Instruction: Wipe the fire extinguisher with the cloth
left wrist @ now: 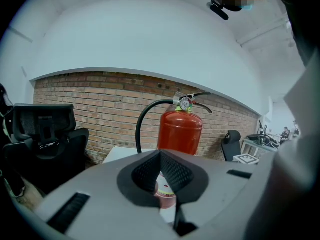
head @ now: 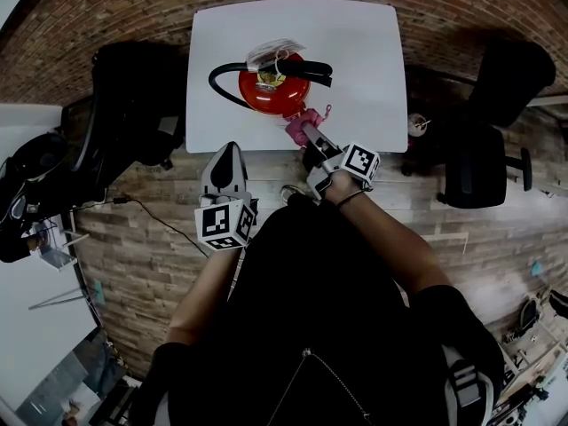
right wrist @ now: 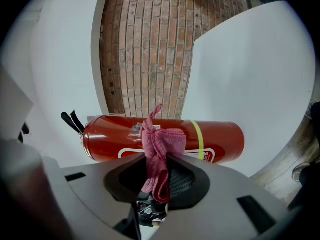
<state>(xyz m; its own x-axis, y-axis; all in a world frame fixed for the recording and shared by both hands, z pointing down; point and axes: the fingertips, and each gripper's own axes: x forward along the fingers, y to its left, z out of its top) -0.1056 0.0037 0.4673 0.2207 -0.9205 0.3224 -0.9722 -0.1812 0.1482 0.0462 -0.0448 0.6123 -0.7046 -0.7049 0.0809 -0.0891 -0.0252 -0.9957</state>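
The right forearm reaches forward from the body, and the right gripper point(right wrist: 159, 169), rolled onto its side, has its fingers clenched on the pink cloth point(right wrist: 159, 144), which bunches out past the fingertips. Just beyond those fingertips the red fire extinguisher point(head: 273, 85) stands on the white table point(head: 355, 60), the cloth at its near side, though contact cannot be told. The left arm is bent close to the body, and the left gripper point(left wrist: 161, 156) has its fingers pressed together on nothing, with the extinguisher well ahead of them.
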